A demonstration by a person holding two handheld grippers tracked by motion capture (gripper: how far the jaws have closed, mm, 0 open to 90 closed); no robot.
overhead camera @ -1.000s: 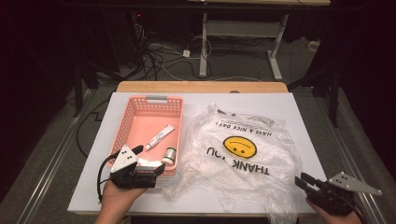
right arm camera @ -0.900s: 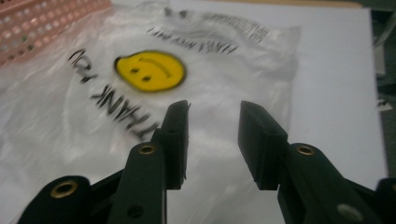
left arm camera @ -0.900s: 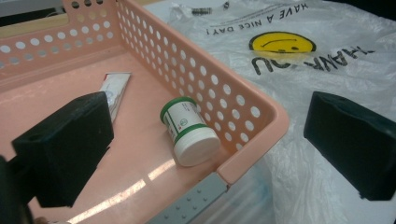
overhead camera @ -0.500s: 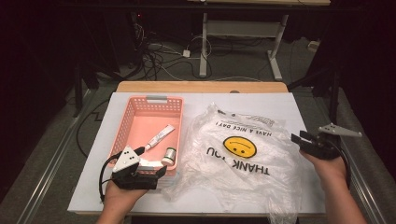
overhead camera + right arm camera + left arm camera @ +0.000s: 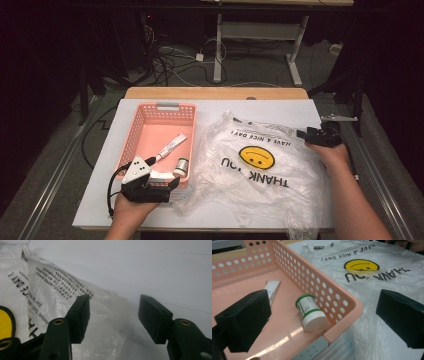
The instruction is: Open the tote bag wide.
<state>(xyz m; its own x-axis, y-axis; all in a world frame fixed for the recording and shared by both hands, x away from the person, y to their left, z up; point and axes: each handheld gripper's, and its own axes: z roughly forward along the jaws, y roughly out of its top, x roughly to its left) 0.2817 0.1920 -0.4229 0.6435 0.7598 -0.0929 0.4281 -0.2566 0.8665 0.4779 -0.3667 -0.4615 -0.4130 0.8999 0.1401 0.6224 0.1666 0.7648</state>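
Right gripper (image 5: 301, 134) at the bag's edge
Jaws spread, empty — the plastic bag (image 5: 255, 170) lies at its nine o'clock, far corner between them; left gripper (image 5: 170, 187) waits agape by the basket (image 5: 131, 136).

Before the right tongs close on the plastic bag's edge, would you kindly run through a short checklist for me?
1. Right tongs open: ok.
2. Plastic bag edge between their jaws: ok, it lies partly inside the gap.
3. Jaws touching the bag: cannot tell.
4. Left tongs open, holding nothing: ok.
5. Pink basket clear of the right tongs: ok.
6. Small jar and tube inside the basket: ok.
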